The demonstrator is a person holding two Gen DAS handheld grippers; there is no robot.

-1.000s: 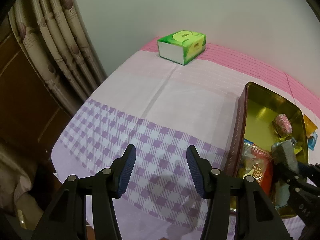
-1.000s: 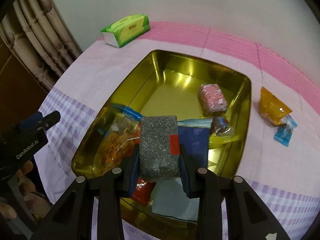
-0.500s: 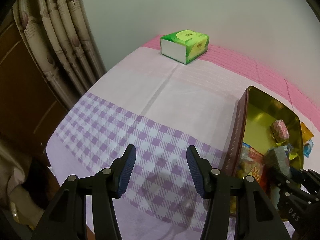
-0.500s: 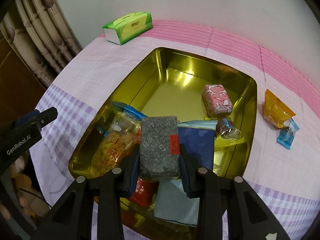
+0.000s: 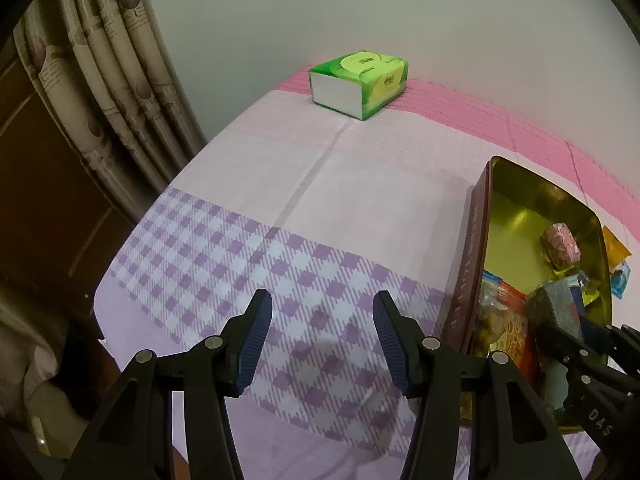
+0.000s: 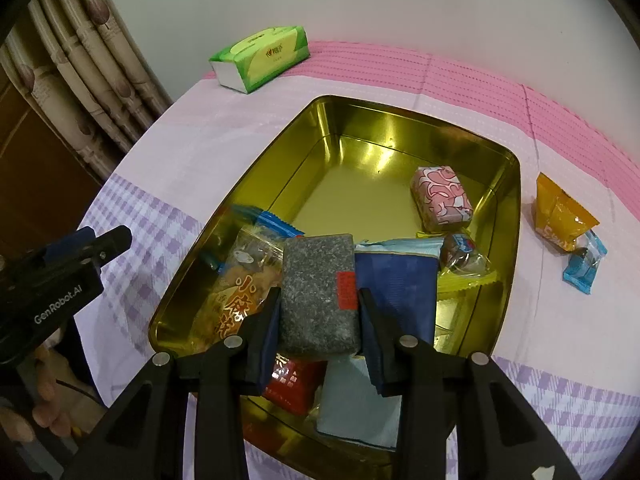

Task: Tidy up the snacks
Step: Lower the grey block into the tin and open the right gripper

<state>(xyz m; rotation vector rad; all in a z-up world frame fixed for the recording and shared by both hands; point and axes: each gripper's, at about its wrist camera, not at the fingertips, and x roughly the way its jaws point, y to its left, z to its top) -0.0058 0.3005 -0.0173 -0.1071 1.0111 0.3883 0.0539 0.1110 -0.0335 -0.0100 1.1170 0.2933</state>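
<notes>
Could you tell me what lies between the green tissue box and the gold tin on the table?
Nothing: between the green tissue box and the gold tin there is only bare pink tablecloth, clearest in the right wrist view.

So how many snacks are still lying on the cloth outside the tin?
2: an orange packet right of the gold tin, and a small blue sweet touching its near corner. More may lie outside the view.

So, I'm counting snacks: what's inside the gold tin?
In the tin: a pink pack, clear pack, blue pack, red pack. The grey block hangs in the opening right claw. More beneath is covered.
</notes>
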